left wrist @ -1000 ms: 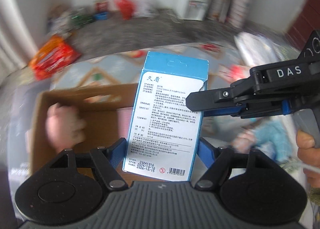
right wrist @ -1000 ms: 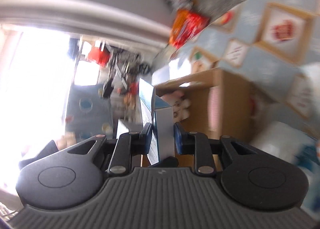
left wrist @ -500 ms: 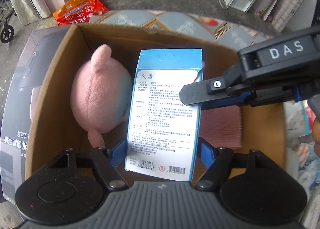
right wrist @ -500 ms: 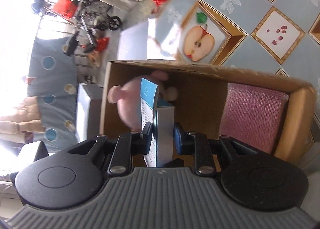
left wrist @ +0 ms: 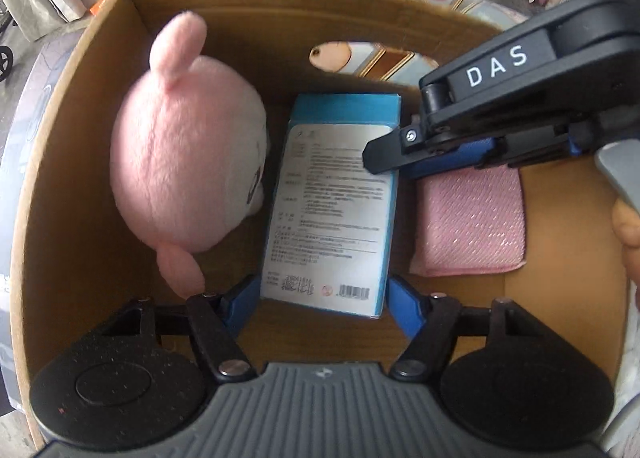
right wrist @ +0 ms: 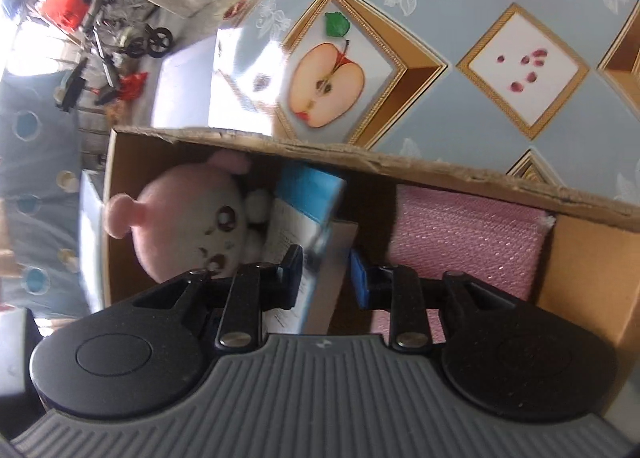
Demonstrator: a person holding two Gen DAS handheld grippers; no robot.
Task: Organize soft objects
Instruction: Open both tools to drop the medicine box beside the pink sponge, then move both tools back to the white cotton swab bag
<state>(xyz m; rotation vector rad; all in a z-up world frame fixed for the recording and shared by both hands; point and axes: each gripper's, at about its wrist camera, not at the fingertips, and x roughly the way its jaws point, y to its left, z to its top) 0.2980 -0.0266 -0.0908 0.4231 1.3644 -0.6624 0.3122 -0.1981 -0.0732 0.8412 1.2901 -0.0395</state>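
Blue box (left wrist: 334,202) mid-carton (left wrist: 60,138); right gripper (right wrist: 326,272) opening off it, left gripper (left wrist: 320,300) loosely straddling, closing. Risk: box topples onto plush (left wrist: 184,162).

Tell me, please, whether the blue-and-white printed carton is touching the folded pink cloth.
Apart: the right wrist view shows a strip of box floor between the blue-and-white carton and the folded pink cloth.

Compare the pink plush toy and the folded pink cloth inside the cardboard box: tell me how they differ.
The pink plush toy is rounded and bulky, with ears and a pale printed face; the folded pink cloth is a flat rectangle with a woven, bumpy texture. The plush toy fills the box's left side, the cloth the right, with the blue and white carton between them. Both are pink, soft and already in the cardboard box.
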